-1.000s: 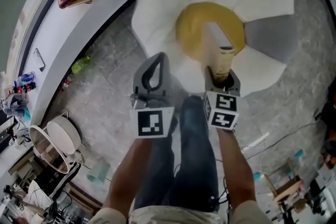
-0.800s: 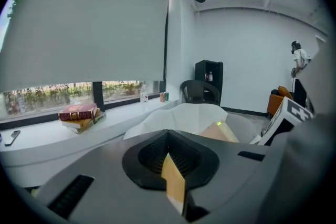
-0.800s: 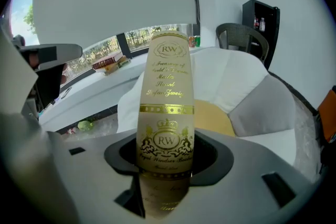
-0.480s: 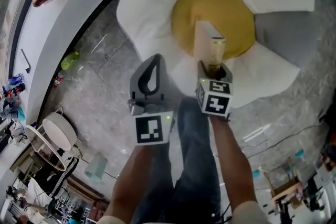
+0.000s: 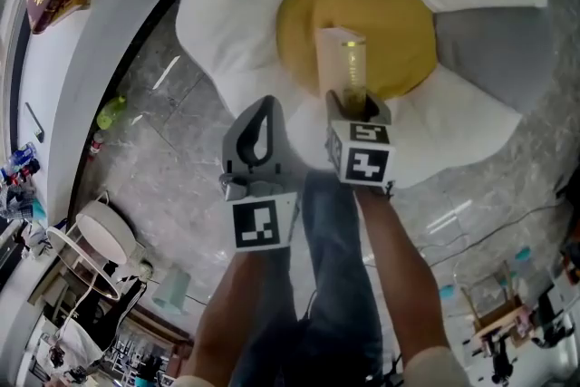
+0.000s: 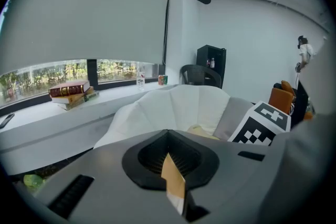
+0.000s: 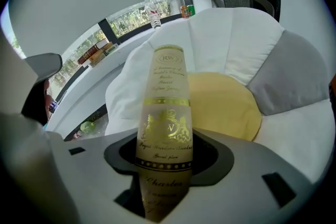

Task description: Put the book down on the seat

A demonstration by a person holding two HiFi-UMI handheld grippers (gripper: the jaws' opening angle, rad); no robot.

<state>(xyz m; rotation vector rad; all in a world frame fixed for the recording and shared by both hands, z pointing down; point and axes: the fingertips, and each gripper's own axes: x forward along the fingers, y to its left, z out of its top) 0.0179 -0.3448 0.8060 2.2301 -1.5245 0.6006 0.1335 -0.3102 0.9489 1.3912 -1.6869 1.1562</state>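
My head camera looks steeply down past my arms onto the flower-shaped seat (image 5: 236, 32). The camera on my left gripper (image 5: 269, 102) faces almost level across that seat toward the window ledge (image 6: 47, 123). The one on my right gripper (image 5: 355, 101) tilts lower, the book (image 7: 164, 113) close before it. All three share the seat and the ledge's stacked books (image 6: 68, 93) (small in each).

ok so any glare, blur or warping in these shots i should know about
Right gripper view: heavy fisheye bend and black corners; the gold print on the book glints, its near end dark and soft. Left gripper view: same bend, the window strip bright but trees readable. Head view: even light on the seat, the sill curving at the edge.
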